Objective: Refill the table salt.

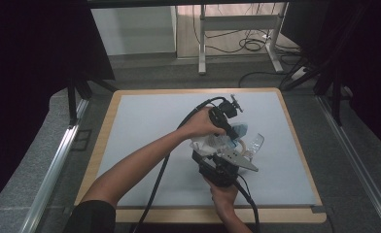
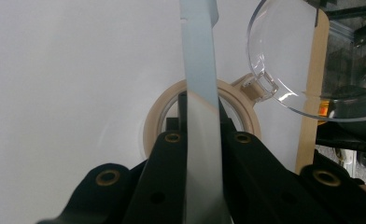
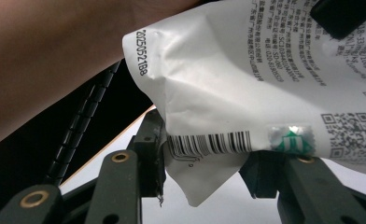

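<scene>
Black grippers [image 1: 225, 145] — brass-ringed screw holes, grey three-cornered plate [image 1: 237, 159], trailing black cables [image 1: 154, 187] — dark sleeve [image 1: 89, 216].

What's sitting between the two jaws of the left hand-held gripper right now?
A thin pale blue strip, pinched upright between the shut jaws of the left hand-held gripper, seen in the left gripper view.

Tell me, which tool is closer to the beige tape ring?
Left. The left tool, clamped on a pale blue strip, has the tape ring just beyond its tips. The right tool grips the white pouch, farther from it.
</scene>
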The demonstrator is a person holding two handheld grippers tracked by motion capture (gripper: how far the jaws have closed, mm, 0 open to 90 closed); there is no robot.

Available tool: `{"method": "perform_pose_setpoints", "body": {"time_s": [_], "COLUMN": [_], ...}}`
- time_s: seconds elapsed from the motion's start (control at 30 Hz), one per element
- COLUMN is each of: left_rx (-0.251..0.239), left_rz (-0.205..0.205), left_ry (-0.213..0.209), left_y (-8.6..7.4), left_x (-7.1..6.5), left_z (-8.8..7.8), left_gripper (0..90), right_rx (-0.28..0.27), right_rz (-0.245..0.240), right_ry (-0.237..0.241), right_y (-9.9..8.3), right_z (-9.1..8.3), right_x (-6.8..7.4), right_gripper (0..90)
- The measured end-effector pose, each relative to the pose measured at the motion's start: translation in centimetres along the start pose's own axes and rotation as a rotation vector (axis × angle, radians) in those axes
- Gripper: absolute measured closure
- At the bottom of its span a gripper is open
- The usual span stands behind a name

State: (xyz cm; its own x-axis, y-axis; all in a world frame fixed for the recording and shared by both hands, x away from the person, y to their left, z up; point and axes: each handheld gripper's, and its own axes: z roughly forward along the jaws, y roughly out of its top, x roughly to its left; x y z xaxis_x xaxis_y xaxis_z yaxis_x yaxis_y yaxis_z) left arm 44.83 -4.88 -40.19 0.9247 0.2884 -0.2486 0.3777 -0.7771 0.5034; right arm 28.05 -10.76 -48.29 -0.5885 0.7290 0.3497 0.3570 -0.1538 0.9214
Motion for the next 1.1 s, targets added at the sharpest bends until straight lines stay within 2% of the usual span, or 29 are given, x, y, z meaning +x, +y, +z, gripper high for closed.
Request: {"method": "perform_pose_setpoints", "body": {"time_s": [0.6,1.1], "left_rx": [-0.002,0.004], "left_rz": [-0.007,-0.006], "left_ry": [-0.004,-0.001], "left_y": [-0.14,-0.11], "left_x": [0.07,0.07], "left_z": [-0.09,-0.06], "left_gripper": [89.7,89.6], "right_rx": [0.002,-0.004], "right_rz": [-0.009,0.009], "right_ry": [0.0,0.002], "right_y": [-0.01,-0.01], "right_z": [0.03,0.05], "right_x": [0.01,0.1], "right_gripper": [56.5,56.6]}}
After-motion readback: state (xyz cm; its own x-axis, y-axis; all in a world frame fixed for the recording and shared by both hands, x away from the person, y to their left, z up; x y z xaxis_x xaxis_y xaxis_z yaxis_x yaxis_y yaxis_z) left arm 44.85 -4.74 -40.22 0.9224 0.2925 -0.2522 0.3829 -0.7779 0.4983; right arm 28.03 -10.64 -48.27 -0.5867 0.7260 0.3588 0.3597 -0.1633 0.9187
